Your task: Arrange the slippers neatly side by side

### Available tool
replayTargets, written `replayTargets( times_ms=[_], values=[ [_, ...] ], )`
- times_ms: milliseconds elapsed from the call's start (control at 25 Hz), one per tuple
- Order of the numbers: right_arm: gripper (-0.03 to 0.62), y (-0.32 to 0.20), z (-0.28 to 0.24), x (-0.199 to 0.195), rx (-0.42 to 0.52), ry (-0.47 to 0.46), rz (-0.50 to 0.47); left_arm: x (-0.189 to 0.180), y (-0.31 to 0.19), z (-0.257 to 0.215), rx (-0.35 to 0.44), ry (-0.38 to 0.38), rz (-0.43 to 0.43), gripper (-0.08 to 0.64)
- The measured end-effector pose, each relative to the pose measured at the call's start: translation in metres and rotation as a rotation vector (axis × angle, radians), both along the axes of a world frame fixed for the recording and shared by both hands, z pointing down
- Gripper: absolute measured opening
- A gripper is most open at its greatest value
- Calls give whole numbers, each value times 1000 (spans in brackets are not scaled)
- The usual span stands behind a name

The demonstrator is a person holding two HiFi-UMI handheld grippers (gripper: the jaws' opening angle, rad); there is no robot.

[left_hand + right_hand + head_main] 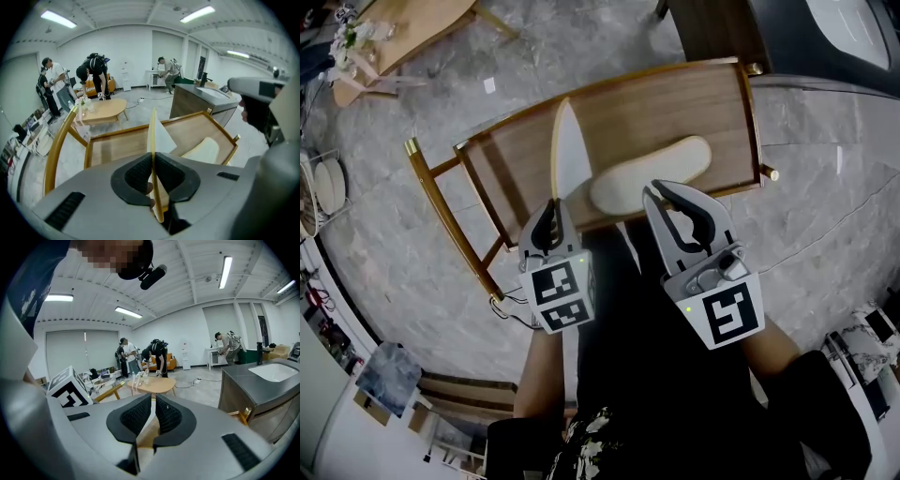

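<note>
Two pale cream slippers are over a low wooden rack [703,103] with brass rails. One slipper [570,155] stands on its edge, and my left gripper [555,211] is shut on its near end; the left gripper view shows it edge-on [153,140] between the pads. The other slipper [652,172] lies flat on the rack to the right, and also shows in the left gripper view [202,151]. My right gripper [667,199] is shut on its near end; a thin cream edge [148,423] runs between the right gripper's [152,414] pads.
The rack stands on a grey marble floor [825,169]. A round wooden table [403,28] with bottles is at the far left. A dark counter [267,380] with a sink is at the right. Several people [96,75] work at the room's far end.
</note>
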State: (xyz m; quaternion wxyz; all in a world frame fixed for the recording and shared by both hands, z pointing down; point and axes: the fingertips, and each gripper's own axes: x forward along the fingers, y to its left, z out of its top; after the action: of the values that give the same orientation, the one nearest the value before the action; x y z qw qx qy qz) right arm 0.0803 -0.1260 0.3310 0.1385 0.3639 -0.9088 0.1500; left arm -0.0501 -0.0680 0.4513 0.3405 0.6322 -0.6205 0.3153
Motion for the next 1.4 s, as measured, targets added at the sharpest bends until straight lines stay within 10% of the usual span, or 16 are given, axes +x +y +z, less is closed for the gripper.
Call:
replayTargets(
  times_ms=[200,480,1400],
  values=[
    [23,-1,2,-2,-8,7,11,1,-1,2,-7,223,-115,26],
    [23,4,11,-6,-36,22,18,-2,5,14,-19,319,-147,26],
    [23,22,38,-31,-117,83,8,-35,19,64,-72,335,-254,29]
  ],
)
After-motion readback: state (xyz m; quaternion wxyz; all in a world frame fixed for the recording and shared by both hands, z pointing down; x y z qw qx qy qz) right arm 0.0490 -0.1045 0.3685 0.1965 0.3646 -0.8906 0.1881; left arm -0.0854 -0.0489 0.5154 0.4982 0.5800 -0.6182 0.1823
